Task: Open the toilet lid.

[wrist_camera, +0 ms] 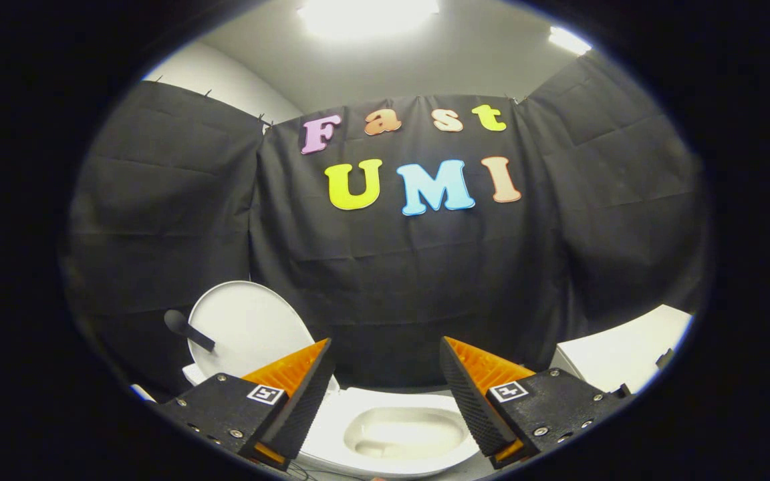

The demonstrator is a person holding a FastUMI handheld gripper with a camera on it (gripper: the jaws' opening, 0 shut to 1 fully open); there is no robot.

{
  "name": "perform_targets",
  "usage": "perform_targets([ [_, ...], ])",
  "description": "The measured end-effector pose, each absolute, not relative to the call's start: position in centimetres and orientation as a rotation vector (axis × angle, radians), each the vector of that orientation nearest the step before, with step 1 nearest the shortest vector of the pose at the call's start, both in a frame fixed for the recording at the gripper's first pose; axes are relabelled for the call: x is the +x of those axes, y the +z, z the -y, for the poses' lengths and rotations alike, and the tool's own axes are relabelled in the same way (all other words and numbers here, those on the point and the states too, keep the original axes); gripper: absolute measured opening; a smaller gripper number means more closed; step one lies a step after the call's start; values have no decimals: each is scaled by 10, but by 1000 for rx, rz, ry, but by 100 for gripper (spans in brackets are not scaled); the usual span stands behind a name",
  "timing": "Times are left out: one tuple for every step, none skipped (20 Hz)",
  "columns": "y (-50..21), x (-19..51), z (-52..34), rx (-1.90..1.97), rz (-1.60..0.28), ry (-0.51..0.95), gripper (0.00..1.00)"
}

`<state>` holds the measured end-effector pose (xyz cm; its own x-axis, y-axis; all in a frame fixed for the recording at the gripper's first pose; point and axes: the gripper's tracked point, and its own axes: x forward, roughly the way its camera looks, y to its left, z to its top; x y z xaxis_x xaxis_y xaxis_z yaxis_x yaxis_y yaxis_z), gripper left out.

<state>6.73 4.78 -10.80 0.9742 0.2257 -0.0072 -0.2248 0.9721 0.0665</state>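
Observation:
A white toilet sits low, just ahead of and between my fingers, with its bowl uncovered and showing. The white round lid stands raised, upright, beyond my left finger, leaning toward the black cloth. A dark handle-like piece sticks out from the lid's left side. My gripper is open, with a wide gap between the fingers and nothing held; the right finger is over the bowl's right rim.
A white flat-topped surface stands to the right of the toilet, beyond my right finger. Black cloth walls close the booth behind and on both sides. Bright ceiling lights shine above.

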Motion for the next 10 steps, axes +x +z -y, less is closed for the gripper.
perform_targets([
  [-115,61,-39,55,-26,219,96],
  [-123,56,-29,49,-40,205,96],
  [-127,48,-20,46,-46,191,96],
  [-130,40,-13,44,-48,184,96],
  [-133,34,-6,42,-48,173,96],
  [-136,26,1,43,-51,158,96],
  [-139,19,9,51,-54,143,96],
  [-140,11,12,65,-53,141,96],
  [-138,2,15,82,-41,130,96],
  [-135,-5,20,97,-24,113,96],
])
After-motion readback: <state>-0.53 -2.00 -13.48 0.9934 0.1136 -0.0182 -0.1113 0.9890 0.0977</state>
